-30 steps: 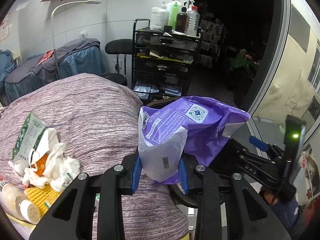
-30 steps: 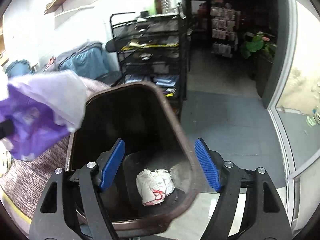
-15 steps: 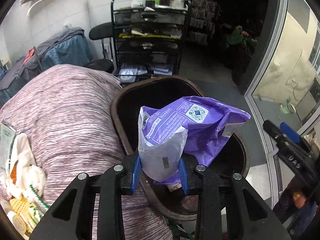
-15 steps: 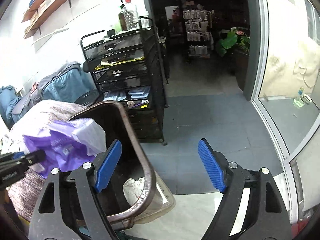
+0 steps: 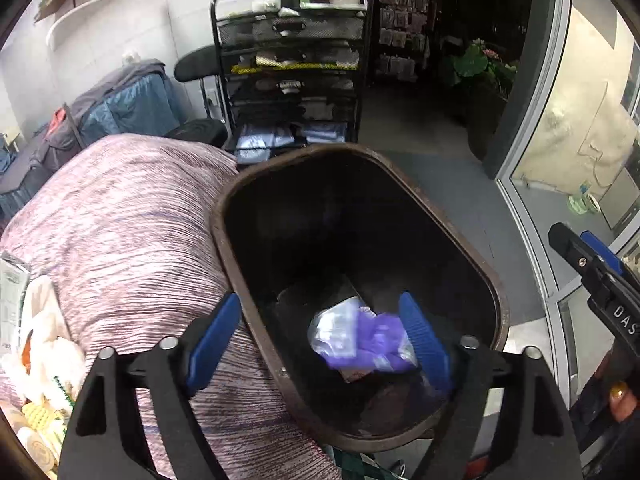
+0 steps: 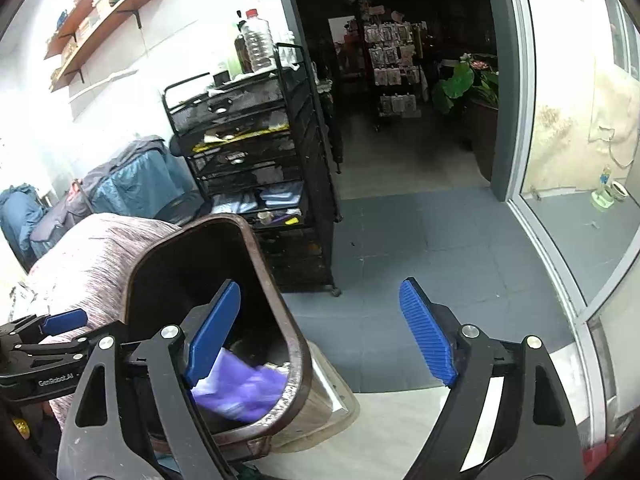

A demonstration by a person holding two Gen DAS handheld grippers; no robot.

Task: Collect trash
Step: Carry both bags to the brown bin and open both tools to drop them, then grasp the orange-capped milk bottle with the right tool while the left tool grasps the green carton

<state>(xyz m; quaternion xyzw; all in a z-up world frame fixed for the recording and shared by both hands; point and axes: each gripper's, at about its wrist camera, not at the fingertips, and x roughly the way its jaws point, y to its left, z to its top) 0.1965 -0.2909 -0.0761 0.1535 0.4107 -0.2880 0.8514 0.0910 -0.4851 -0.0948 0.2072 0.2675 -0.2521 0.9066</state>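
Because the left gripper (image 5: 320,340) hangs spread and empty above the bin (image 5: 472,256), the purple bag (image 5: 360,340), blurred, probably falling, lies inside; the right gripper (image 6: 320,332) is likewise wide, empty.

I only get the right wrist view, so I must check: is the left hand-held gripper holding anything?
Observer: No. The left hand-held gripper is open, with nothing between its pads.
Operator: Is the purple bag fully inside?
Observer: Yes. The purple bag is deep in the bin, well below the rim, though it looks blurred.
Operator: Any trash outside the bin?
Observer: Yes. White wrappers lie on the striped cover, at the far left.
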